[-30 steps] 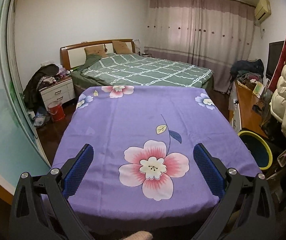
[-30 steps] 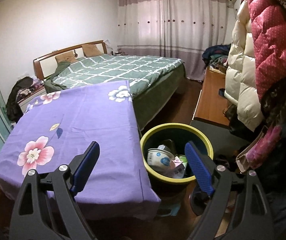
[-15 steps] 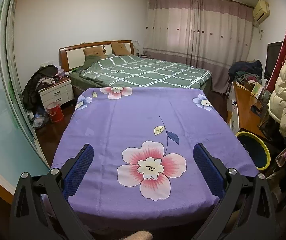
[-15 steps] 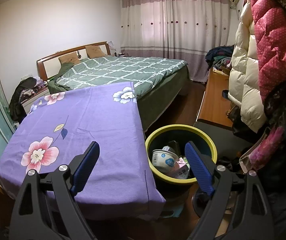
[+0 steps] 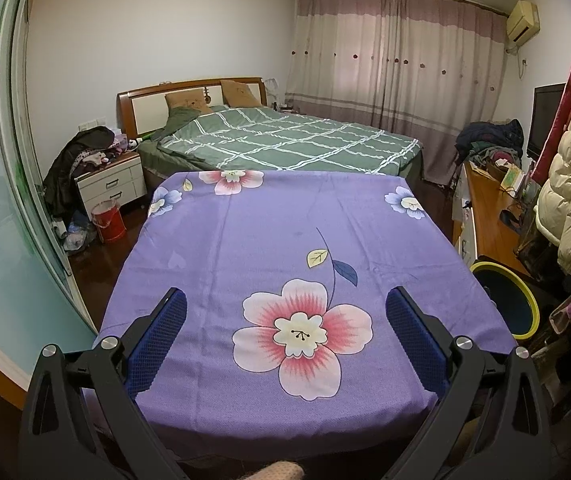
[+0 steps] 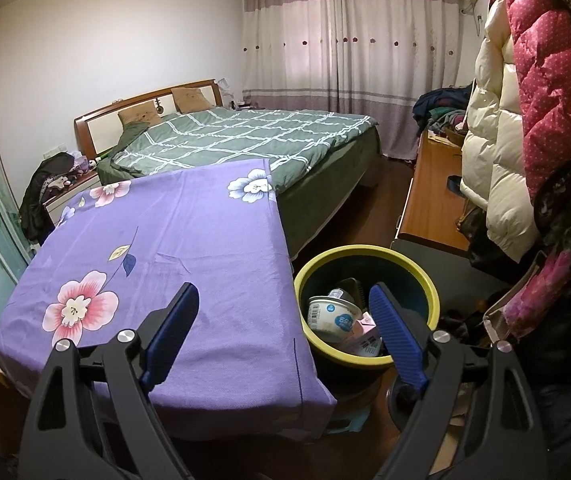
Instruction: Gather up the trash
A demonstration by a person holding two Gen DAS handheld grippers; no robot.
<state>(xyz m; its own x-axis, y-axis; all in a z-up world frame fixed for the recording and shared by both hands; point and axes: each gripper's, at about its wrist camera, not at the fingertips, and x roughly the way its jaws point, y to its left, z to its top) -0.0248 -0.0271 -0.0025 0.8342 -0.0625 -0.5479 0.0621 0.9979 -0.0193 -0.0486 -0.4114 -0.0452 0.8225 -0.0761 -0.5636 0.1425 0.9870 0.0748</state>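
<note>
Nothing much has moved since the earlier frames: both views sit a tiny bit differently, and the same things are in them.

Low in the left wrist view, the left gripper (image 5: 285,340) has its two blue fingers spread wide with nothing between them. It hangs over the near edge of the counter, which is covered by a purple cloth (image 5: 269,240) with big pink flowers. No trash shows on the cloth, so I think the clean-up of the counter is done or nearly done.

Low in the right wrist view, the right gripper (image 6: 285,340) is spread wide too and holds nothing. It points at the spot where the cloth's corner hangs down next to the bin (image 6: 365,252). The bin is dark with a yellow rim. It stands on the floor just beside the counter, in the lower middle of that view, likely so trash can be dropped straight in from the edge.

Inside the bin lie a white cup (image 6: 331,316) with a blue mark, a pink and white carton (image 6: 367,334) and something dark behind them that I cannot make out. So the trash is in the bin.

At the left of the left wrist view a small red bucket (image 5: 108,222) stands on the floor by the nightstand (image 5: 111,184). I cannot see what is in it.
</note>
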